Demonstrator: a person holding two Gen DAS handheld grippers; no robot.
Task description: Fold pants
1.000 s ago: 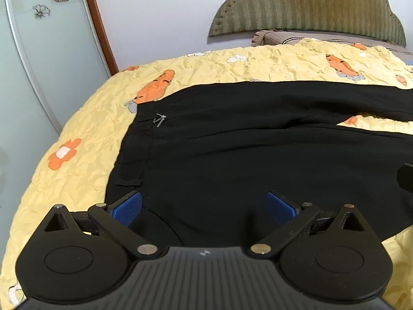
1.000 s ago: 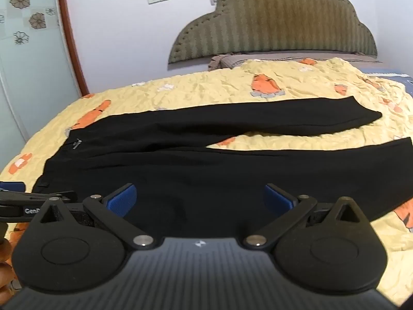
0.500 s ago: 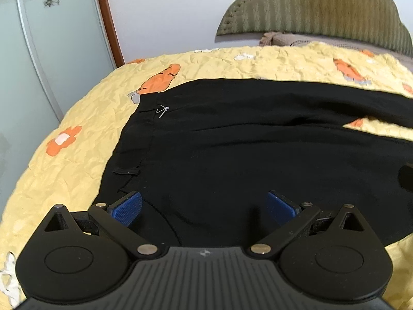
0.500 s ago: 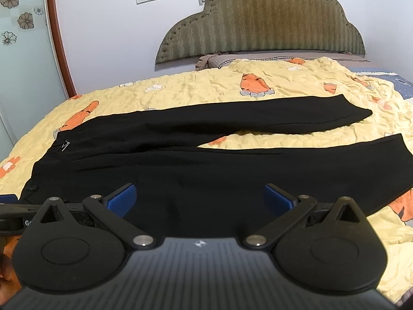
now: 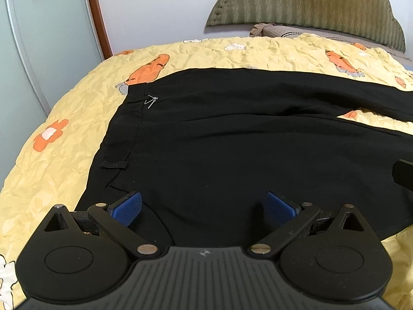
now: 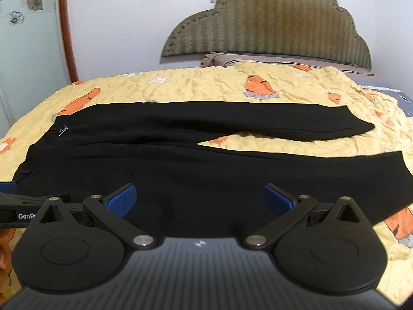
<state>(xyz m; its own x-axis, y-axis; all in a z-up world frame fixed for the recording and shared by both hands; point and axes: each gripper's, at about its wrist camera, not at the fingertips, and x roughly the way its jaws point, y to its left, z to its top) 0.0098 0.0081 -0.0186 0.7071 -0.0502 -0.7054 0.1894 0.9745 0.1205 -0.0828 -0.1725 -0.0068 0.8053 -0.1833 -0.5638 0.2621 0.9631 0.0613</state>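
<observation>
- The black fabric pants [image 6: 196, 160] lie flat and unfolded on the bed with the crinkled yellow quilt printed with orange carrots and flowers [image 6: 196, 85]. Their long axis runs across both frames, left to right.
- The waistband [image 5: 124, 134] with its small metal clasp [image 5: 151, 101] sits at the left of my left view. The two legs stretch away to the right, and in my right view their hems end at the right side of the frame.
- The far leg [image 6: 258, 121] and the near leg [image 6: 296, 175] part toward the hems, with a wedge of quilt showing between them.
- My left gripper [image 5: 204, 206] hangs over the seat of the pants, close to the waistband's near end. Its blue-padded fingers [image 5: 126, 208] are spread wide with nothing between them.
- My right gripper [image 6: 198, 197] hangs over the near leg, further along toward the hems. Its blue-padded fingers [image 6: 121, 199] are also spread wide and empty.
- Nothing is folded yet, as I judge it.
- The near long edge lies just under and ahead of both pairs of fingers. My left side is nearer the waist and my right nearer the leg. I judge the next step is to pinch that near edge at both spots and carry it over onto the far leg.
- A grey-green padded headboard [image 6: 268, 23] stands against the white wall at the top of both frames.
</observation>
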